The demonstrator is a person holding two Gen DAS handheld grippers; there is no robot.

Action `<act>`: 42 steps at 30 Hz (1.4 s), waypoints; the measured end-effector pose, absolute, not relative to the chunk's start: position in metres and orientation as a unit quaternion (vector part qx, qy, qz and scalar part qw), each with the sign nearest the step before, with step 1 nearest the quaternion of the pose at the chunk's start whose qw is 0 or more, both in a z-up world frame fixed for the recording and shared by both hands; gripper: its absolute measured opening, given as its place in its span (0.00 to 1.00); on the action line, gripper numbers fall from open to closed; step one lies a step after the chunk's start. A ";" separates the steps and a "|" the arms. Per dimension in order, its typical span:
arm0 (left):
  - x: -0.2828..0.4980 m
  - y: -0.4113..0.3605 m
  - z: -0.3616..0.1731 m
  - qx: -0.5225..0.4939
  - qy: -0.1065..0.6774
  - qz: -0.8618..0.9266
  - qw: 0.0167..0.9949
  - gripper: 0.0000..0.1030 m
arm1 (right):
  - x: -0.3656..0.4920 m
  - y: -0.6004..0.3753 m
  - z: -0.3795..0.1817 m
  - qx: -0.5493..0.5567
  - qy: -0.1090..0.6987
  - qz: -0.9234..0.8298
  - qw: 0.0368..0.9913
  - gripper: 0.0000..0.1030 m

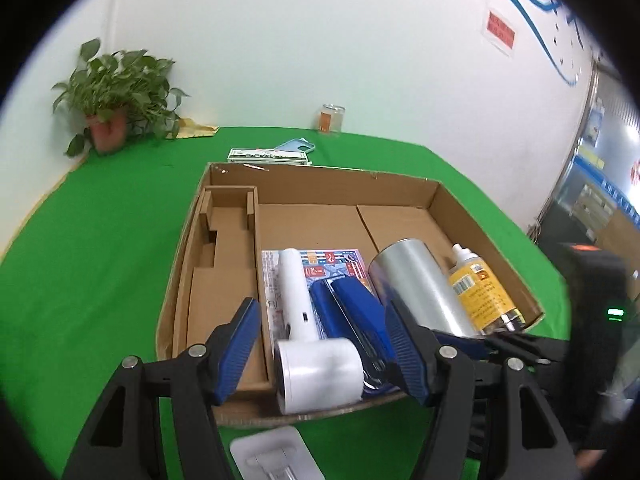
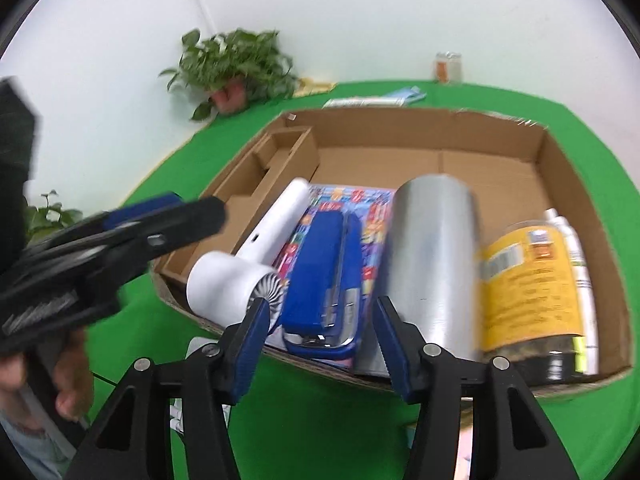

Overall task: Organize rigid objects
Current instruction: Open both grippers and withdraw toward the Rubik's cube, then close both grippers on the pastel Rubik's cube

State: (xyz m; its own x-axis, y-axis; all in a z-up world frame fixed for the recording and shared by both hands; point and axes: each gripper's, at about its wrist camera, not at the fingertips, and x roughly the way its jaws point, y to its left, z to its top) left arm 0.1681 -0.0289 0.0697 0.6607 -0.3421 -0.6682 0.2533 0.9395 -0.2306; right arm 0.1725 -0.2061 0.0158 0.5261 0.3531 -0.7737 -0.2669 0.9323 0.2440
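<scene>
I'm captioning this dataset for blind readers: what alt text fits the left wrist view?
An open cardboard box on a green table holds a white handheld fan, a blue stapler, a silver can and a yellow-labelled bottle. The left tool, open and empty, hovers at its near edge.

This looks like an office or a lab room set up for recording. The surface (image 1: 100,240) is covered with bright green cloth and stands against a plain white wall (image 1: 280,40) that carries a blue painted curve (image 1: 532,28) and a red notice (image 1: 500,28) at the upper right. A potted plant (image 1: 112,100) stands at the upper left, and glass panels (image 1: 600,168) with posters show at the right edge.
</scene>
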 end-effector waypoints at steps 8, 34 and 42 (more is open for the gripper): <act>0.151 -0.007 0.060 -0.087 0.391 -0.138 0.906 0.63 | 0.165 -0.194 0.006 0.058 0.461 0.146 0.873 0.24; 0.081 -0.020 0.064 -0.022 0.346 -0.042 0.937 0.99 | 0.058 -0.275 0.050 0.014 0.324 0.105 0.940 0.76; 0.065 -0.045 0.049 -0.001 0.365 -0.036 0.930 0.99 | 0.049 -0.308 0.021 0.035 0.367 0.085 0.926 1.00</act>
